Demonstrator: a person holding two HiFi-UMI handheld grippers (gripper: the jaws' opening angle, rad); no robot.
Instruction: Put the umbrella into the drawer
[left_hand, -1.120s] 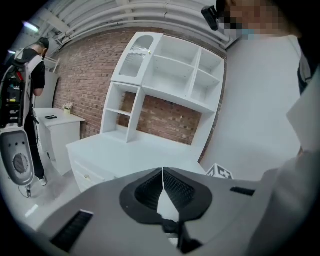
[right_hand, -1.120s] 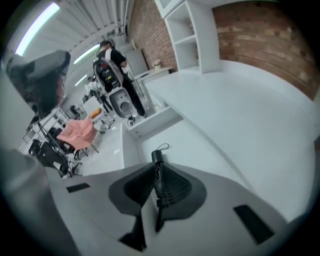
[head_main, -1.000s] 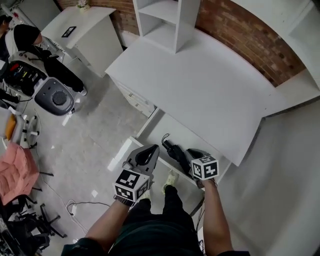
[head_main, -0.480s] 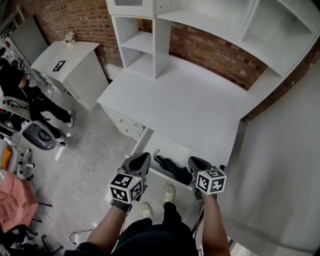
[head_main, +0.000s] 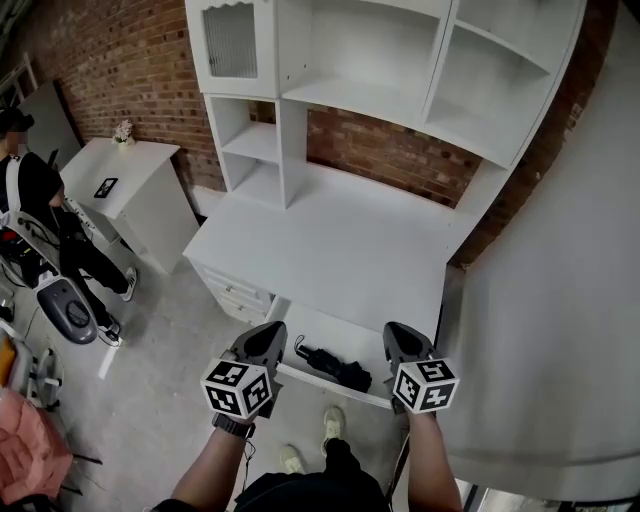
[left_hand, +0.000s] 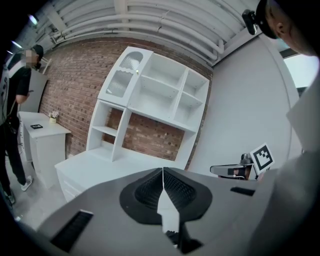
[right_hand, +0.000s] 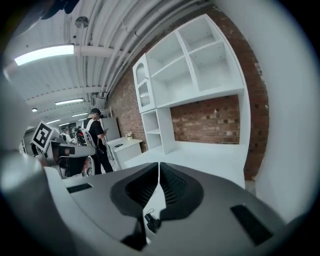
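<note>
Since the black folded umbrella (head_main: 335, 368) already lies inside the open white drawer (head_main: 332, 336) under the white desk (head_main: 330, 250), the placing looks done. What remains, I think, is only to push the drawer shut. Your left gripper (head_main: 270, 338) and your right gripper (head_main: 398, 338) hang above the drawer front, each with jaws pressed together, holding nothing.

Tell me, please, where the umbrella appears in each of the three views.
Head view: the umbrella lies in the open drawer, bottom centre.
Left gripper view: only a dark sliver low in the gap below the shut jaws' tips, probably it.
Right gripper view: its strap end shows low in the gap below the shut jaws' tips.
Shared landmark: the white shelf unit against the brick wall.
</note>
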